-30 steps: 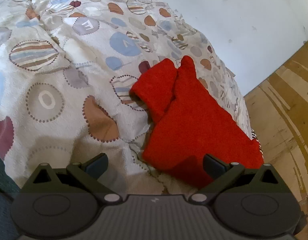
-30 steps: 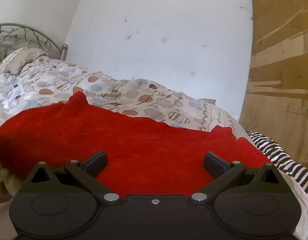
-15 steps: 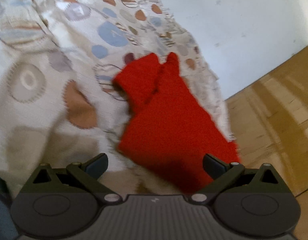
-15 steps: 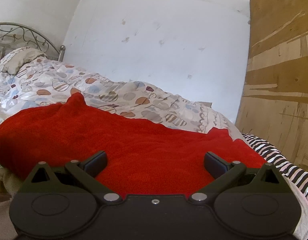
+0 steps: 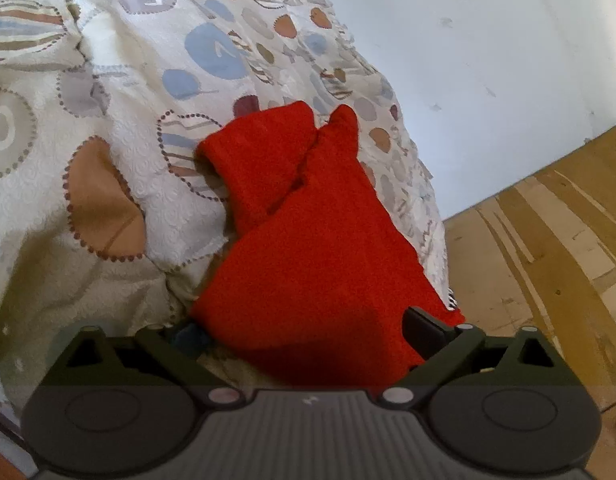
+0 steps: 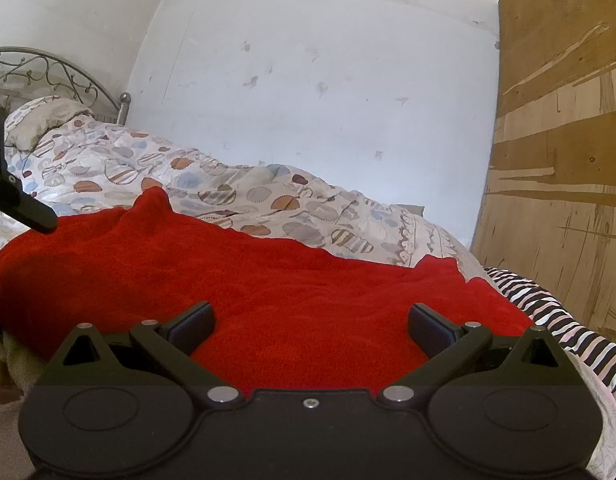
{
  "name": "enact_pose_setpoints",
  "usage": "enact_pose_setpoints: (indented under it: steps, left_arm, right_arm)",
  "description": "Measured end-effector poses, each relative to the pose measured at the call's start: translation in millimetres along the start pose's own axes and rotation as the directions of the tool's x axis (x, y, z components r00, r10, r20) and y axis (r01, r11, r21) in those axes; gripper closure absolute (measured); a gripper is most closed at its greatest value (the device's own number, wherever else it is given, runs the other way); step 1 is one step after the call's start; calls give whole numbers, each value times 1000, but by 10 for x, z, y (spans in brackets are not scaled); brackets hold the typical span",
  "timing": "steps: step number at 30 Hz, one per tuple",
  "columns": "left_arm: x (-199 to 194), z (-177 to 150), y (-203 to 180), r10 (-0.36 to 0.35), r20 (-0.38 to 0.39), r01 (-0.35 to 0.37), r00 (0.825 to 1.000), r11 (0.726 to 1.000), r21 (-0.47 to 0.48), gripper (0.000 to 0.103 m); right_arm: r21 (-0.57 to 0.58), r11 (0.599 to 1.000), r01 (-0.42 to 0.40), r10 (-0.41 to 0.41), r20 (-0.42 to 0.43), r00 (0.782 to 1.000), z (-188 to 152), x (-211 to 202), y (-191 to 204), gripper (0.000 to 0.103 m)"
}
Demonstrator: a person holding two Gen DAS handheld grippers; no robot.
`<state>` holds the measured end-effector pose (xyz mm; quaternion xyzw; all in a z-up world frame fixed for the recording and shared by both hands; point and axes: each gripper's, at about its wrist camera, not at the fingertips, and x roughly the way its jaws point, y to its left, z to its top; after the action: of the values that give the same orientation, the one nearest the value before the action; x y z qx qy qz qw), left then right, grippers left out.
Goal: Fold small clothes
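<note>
A red fleece garment (image 5: 320, 240) lies on a patterned duvet (image 5: 107, 120), one sleeve folded across its top. My left gripper (image 5: 308, 332) is open and low over the garment's near hem. Its left fingertip (image 5: 187, 336) sits by the near left corner, partly hidden, and the right one rests above the red cloth. In the right wrist view the same garment (image 6: 267, 280) spreads wide in front of my right gripper (image 6: 312, 326), which is open just above its near edge. A finger of the left gripper (image 6: 27, 208) shows at the far left.
A white wall (image 6: 328, 100) backs the bed. A tall wooden board (image 6: 560, 160) stands on the right. A black-and-white striped cloth (image 6: 548, 312) lies beside the garment's right end. A metal headboard (image 6: 47, 68) and a pillow (image 6: 39, 120) are far left.
My left gripper has dropped closer to the garment's near left corner and now shows in the right wrist view. The right gripper has hardly moved. Both stay open.
</note>
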<state>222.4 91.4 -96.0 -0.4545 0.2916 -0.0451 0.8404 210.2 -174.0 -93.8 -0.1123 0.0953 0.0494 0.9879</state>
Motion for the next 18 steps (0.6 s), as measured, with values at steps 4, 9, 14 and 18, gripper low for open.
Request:
enact_pose_setpoints:
  steps: [4, 9, 14, 18]
  left_arm:
    - [-7, -7, 13, 25, 17, -25, 1000, 1000, -8, 14]
    - [-98, -42, -81, 60, 43, -61, 997, 998, 33, 27]
    - [-125, -70, -194, 37, 73, -44, 997, 994, 100, 29]
    - [-17, 21, -223, 91, 41, -96, 995, 988, 123, 26]
  right_arm:
    - [0, 1000, 1, -1, 1, 1000, -1, -5, 1, 0]
    - [0, 1000, 2, -2, 3, 1000, -1, -10, 0, 0]
    - [1, 1000, 2, -2, 4, 1000, 7, -18, -4, 0]
    - [0, 1000, 2, -2, 5, 1000, 6, -18, -3, 0]
